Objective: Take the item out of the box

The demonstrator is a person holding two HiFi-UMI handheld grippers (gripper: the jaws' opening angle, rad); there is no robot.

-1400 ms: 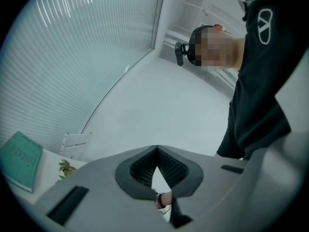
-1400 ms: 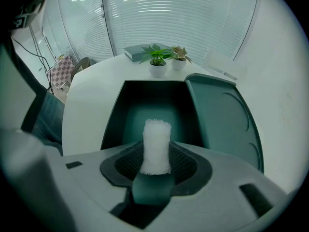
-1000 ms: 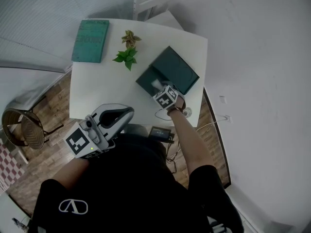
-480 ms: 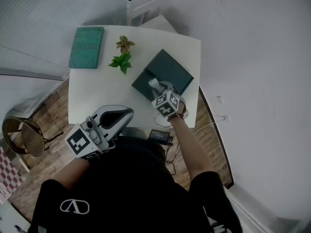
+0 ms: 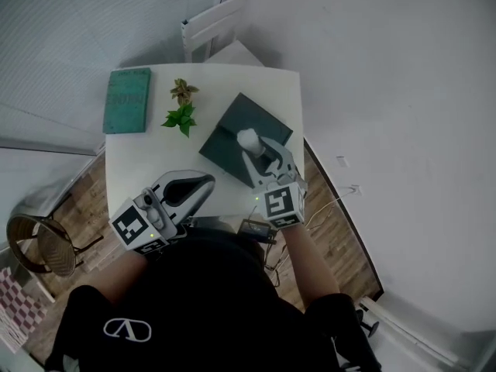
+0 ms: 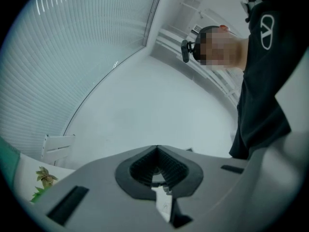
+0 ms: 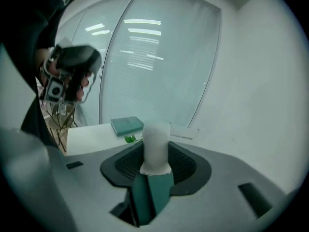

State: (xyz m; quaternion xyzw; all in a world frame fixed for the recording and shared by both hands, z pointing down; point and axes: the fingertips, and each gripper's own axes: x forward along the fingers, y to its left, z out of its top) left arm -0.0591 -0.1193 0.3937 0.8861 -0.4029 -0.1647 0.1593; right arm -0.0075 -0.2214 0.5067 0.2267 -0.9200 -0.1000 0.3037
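R hand-held gripper (image 5: 255, 147) clamped on white item (image 5: 248, 139), over green box (image 5: 229, 147)

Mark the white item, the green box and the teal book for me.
white item (image 7: 156, 146): right gripper view, middle of its white body.
green box (image 5: 246, 115): head view, bare far part of its dark surface.
teal book (image 5: 127, 99): head view, centre of its cover.

Colours on the white counter (image 5: 147, 161)
The box (image 5: 232, 130) is dark teal-green and plain; the item (image 5: 249, 140) is white. At upper left of the frame, the book (image 5: 127, 100) is lighter teal, and the plant (image 5: 180, 116) is green with brownish top leaves. The left gripper (image 5: 206, 180) and right gripper (image 5: 253, 149) are grey, with black-and-white square markers.
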